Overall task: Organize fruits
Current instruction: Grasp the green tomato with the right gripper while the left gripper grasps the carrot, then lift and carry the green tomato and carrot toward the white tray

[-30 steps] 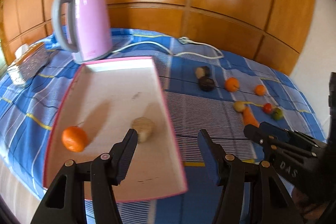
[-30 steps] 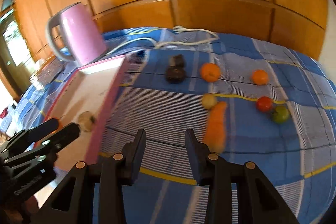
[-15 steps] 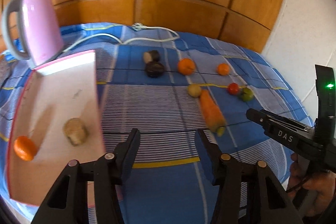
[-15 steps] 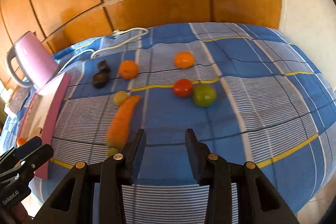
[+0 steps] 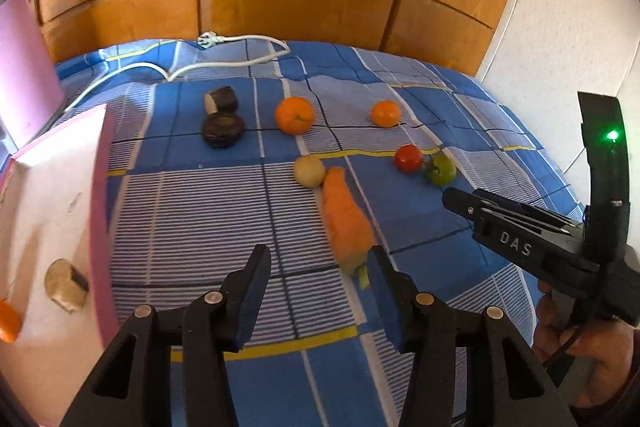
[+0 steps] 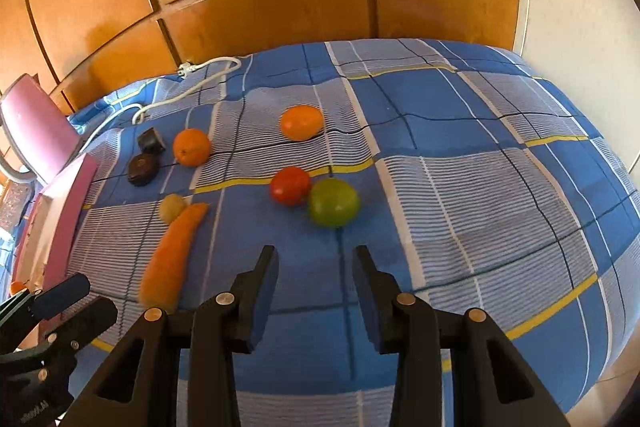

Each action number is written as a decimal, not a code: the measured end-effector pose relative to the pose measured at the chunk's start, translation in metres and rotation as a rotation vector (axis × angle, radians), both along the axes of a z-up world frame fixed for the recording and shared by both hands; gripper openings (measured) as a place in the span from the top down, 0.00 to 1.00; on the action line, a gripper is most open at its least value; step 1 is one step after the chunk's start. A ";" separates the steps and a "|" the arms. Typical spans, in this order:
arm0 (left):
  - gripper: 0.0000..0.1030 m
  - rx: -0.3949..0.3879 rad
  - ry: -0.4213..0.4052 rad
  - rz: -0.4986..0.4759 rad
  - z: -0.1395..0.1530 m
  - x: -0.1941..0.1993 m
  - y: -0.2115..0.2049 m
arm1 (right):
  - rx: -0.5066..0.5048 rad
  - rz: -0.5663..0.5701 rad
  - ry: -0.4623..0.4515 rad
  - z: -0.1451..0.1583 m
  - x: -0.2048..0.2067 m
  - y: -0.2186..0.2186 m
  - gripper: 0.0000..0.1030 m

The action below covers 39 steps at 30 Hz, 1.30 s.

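The carrot (image 5: 345, 223) lies on the bed (image 5: 420, 227), long axis running away from the left claw (image 5: 320, 265), its near end beside the right finger. That claw (empty) has just been closing; the right claw (image 6: 314, 269), released, faces the tomatoes.

Left hand-held gripper (image 5: 320, 263) — empty, narrowing
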<state>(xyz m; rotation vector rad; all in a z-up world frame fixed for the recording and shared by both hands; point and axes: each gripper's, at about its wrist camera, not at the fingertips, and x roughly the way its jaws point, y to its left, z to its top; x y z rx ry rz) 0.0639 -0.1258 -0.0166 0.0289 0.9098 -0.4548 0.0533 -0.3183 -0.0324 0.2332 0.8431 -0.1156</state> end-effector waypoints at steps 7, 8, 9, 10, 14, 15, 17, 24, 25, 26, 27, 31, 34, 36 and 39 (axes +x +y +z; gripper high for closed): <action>0.51 -0.016 0.044 -0.016 -0.010 0.015 -0.017 | 0.010 0.007 -0.006 -0.002 0.017 -0.010 0.62; 0.51 -0.015 0.049 -0.017 -0.012 0.017 -0.020 | 0.001 0.007 -0.006 -0.003 0.020 -0.011 0.62; 0.51 -0.012 0.054 -0.021 -0.014 0.020 -0.023 | -0.004 0.005 -0.004 -0.003 0.023 -0.012 0.62; 0.51 -0.009 0.056 -0.025 -0.015 0.021 -0.026 | -0.007 0.005 -0.001 -0.004 0.026 -0.014 0.62; 0.51 0.009 0.068 -0.039 -0.023 0.027 -0.038 | -0.006 0.012 0.011 -0.008 0.037 -0.018 0.62; 0.51 0.011 0.077 -0.036 -0.026 0.029 -0.039 | -0.003 0.015 0.010 -0.009 0.039 -0.018 0.62; 0.60 0.008 0.081 -0.027 -0.031 0.032 -0.041 | -0.005 0.022 0.006 -0.011 0.044 -0.018 0.62; 0.67 -0.022 0.065 -0.029 -0.033 0.034 -0.036 | -0.034 0.043 -0.004 -0.018 0.049 -0.011 0.66; 0.67 -0.025 0.063 -0.030 -0.033 0.034 -0.036 | -0.034 0.044 -0.004 -0.018 0.050 -0.011 0.66; 0.67 -0.027 0.062 -0.031 -0.033 0.034 -0.036 | -0.026 0.048 -0.002 -0.019 0.050 -0.012 0.66; 0.66 -0.026 0.064 -0.033 -0.034 0.034 -0.036 | -0.016 0.051 0.001 -0.020 0.051 -0.013 0.66; 0.66 -0.015 0.052 -0.043 -0.036 0.035 -0.037 | -0.012 0.049 -0.006 -0.020 0.050 -0.013 0.66; 0.68 -0.006 0.044 -0.048 -0.035 0.033 -0.038 | -0.022 0.048 -0.002 -0.021 0.051 -0.012 0.66; 0.71 -0.023 0.050 -0.034 -0.034 0.032 -0.033 | -0.019 0.049 -0.001 -0.021 0.052 -0.012 0.66; 0.71 -0.018 0.041 -0.030 -0.034 0.024 -0.030 | -0.007 0.048 -0.005 -0.021 0.051 -0.014 0.66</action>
